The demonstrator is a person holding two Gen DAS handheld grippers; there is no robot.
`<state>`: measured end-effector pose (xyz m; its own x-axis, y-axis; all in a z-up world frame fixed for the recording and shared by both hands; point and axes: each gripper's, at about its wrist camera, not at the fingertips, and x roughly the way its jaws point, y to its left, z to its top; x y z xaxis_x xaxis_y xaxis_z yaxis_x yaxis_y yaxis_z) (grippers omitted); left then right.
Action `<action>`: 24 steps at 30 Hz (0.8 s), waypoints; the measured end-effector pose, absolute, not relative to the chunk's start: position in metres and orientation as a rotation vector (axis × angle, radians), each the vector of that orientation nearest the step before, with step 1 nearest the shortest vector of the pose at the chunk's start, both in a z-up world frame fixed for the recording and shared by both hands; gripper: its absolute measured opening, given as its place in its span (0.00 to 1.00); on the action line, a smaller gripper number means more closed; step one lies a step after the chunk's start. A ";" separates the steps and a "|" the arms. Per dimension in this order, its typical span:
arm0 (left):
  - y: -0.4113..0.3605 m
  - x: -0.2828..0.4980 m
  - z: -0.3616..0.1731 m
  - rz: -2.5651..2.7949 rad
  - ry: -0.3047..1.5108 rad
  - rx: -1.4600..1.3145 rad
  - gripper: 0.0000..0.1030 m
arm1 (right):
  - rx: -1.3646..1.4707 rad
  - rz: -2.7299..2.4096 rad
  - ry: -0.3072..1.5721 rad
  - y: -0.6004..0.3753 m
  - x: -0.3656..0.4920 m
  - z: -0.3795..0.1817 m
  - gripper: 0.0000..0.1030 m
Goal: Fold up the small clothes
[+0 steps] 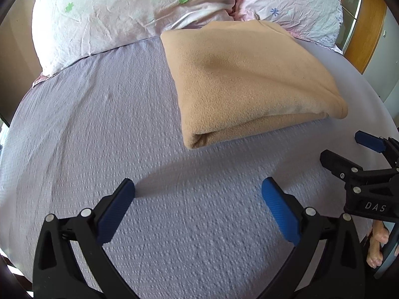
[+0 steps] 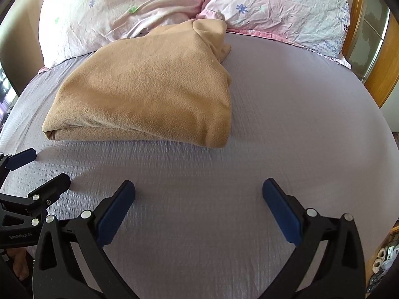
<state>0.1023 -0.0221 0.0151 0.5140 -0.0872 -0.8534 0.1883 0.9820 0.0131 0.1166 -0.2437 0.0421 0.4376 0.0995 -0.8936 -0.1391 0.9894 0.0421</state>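
Tan fleece, folded into a thick bundle, is the one garment (image 2: pixel 149 94) in sight; it lies on the bed (image 2: pixel 286 114) toward the pillows (image 2: pixel 119 15), its far corner bunched up against them in the right wrist view, its near edge a rolled fold facing both tools; what kind of clothing it is I cannot tell. The left gripper (image 1: pixel 198 189) hangs over bare sheet short of that near edge, jaws wide and holding nothing; the right gripper (image 2: pixel 198 189) is likewise over open sheet, jaws spread wide and empty, with the bundle ahead and to its left. Each tool shows at the edge of the other's view, so the two sit close side by side. Judging by how it lies, the piece looks mostly folded already, and what remains is probably a tidy-up or one more fold. The risks come from the cloth itself; fleece this thick is springy, so a pinch that takes only the top layer would likely peel the stack open rather than turn it; a pinch through every layer may be more than the jaws can close on, and the bundle could slip out mid-lift. The loose far corner could drag or catch against the pillows and pull the fold askew; the soft sheet may wrinkle under a low approach and get nipped along with the garment; two tools this near each other could also knock together.
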 end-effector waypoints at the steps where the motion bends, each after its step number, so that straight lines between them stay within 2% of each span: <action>1: -0.022 0.103 0.015 -0.167 1.019 0.109 0.98 | -0.042 0.151 1.107 -0.244 0.116 0.042 0.99; 24: -0.023 0.109 0.015 -0.148 1.019 0.097 0.98 | -0.045 0.165 1.102 -0.241 0.116 0.043 0.99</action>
